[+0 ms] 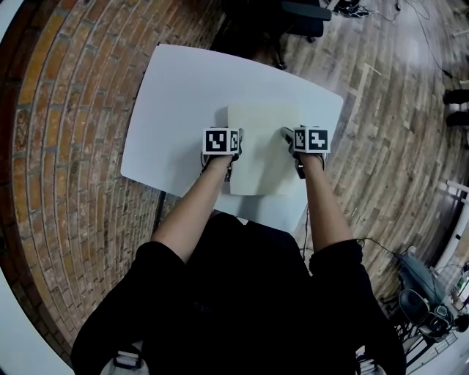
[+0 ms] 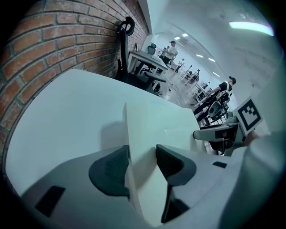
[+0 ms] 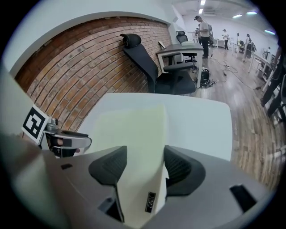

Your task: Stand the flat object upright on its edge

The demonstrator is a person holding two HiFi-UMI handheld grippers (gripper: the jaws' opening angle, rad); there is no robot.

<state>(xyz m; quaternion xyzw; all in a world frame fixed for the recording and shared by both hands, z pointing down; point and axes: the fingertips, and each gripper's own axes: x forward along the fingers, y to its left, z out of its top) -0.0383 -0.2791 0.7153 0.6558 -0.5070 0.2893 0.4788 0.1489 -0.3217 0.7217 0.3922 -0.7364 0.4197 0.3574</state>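
A cream flat pad (image 1: 260, 150) lies on the white table (image 1: 183, 95), close to its near edge. My left gripper (image 1: 234, 140) is at the pad's left edge and my right gripper (image 1: 290, 138) at its right edge, level with each other. In the left gripper view the pad (image 2: 152, 125) fills the gap of the left gripper (image 2: 142, 163), both dark pads against it. In the right gripper view the pad (image 3: 129, 129), a small label on its near side, sits likewise in the right gripper (image 3: 145, 165). Each gripper is shut on the pad.
A black office chair (image 1: 300, 18) stands beyond the table's far edge, by a brick wall (image 3: 89, 58). The floor (image 1: 66, 146) is brick and wood. The table's near edge (image 1: 220, 209) runs just behind my grippers. Desks and people are far off in the room.
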